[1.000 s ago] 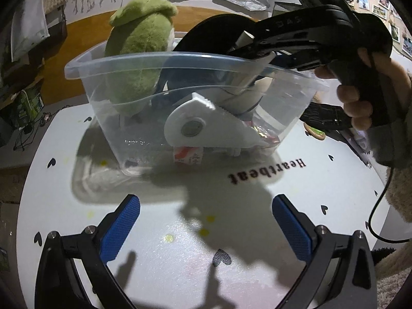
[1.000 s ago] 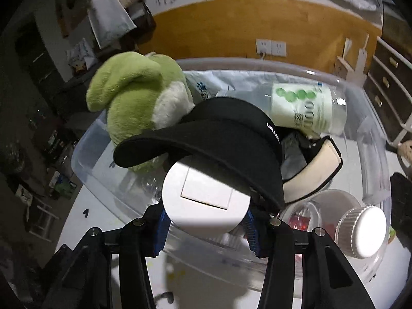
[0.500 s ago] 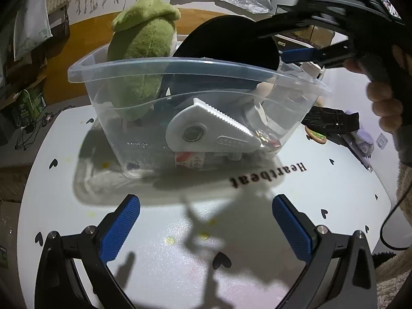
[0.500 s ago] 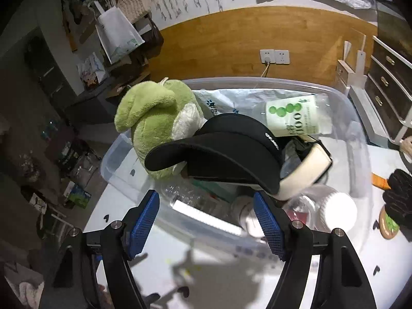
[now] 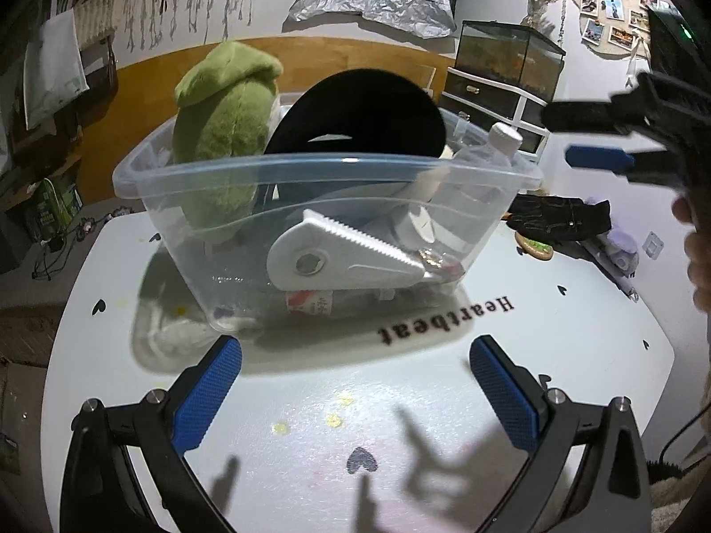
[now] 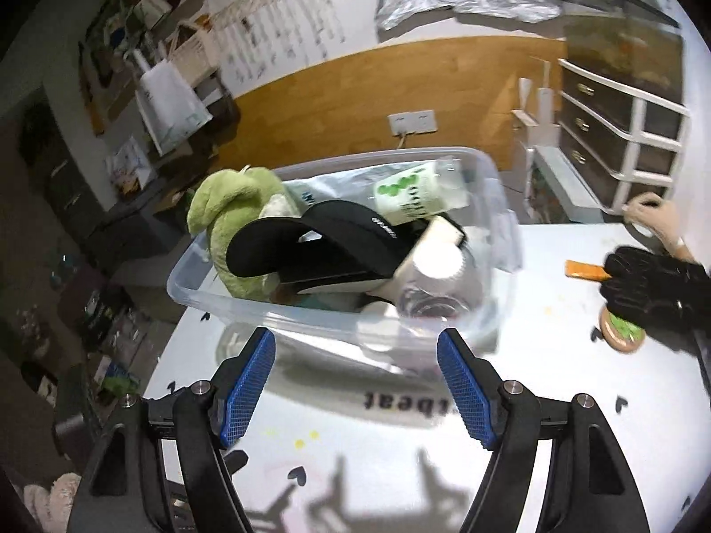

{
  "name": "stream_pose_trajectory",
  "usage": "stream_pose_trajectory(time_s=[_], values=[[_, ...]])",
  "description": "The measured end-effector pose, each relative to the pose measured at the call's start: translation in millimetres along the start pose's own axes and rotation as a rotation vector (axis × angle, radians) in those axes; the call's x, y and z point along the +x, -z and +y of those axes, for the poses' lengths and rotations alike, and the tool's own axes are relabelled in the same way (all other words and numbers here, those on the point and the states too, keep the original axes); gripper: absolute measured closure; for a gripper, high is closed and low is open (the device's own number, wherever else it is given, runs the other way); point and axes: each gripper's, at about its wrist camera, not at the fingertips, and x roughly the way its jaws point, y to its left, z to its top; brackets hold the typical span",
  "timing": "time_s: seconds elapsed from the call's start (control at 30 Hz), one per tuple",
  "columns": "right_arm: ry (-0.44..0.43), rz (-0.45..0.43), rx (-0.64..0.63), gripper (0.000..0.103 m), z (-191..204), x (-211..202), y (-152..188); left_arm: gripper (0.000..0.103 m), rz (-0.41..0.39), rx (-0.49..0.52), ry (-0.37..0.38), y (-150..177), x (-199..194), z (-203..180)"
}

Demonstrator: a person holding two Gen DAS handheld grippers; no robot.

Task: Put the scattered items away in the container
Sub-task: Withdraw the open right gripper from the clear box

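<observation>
Indoors, white table (image 5: pixel 555 346) printed with hearts, clear bin (image 5: pixel 311 169) — both grippers spread, empty — wood-panelled wall (image 6: pixel 444 89) behind.

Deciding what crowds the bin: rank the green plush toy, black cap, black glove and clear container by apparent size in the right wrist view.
1. clear container
2. black cap
3. green plush toy; near the cap's size, so unsure
4. black glove; partly cut off at the picture's edge

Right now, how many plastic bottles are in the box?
2 that I can see. One bottle with a green label lies at the back of the clear box. One white-capped bottle leans at the right end. Others may hide underneath.
</observation>
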Motion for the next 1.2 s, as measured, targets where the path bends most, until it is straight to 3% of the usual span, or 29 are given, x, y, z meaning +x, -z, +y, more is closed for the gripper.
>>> stream_pose_trajectory(time_s=[0.3,0.57,0.87,1.07,1.2], values=[[0.012,-0.032,0.043,0.028,-27.0,-33.2,22.3,0.0,-0.012,-0.065,0.019,-27.6,-1.0,-7.3],[0.088,-0.126,0.085,0.028,-60.5,-64.4,48.3,0.0,-0.058,-0.032,-0.037,-48.4,-2.9,-33.5],[0.135,-0.055,0.215,0.028,-109.7,-69.8,64.1,0.0,-0.052,-0.017,-0.071,-46.5,-3.2,-79.7],[0.144,-0.038,0.062,0.028,-118.1,-72.2,69.6,0.0,-0.047,-0.032,-0.092,-43.2,-1.1,-104.2],[0.149,0.005,0.063,0.028,-136.9,-72.8,70.8,0.0,-0.03,-0.054,-0.106,-43.4,2.8,-119.2]])
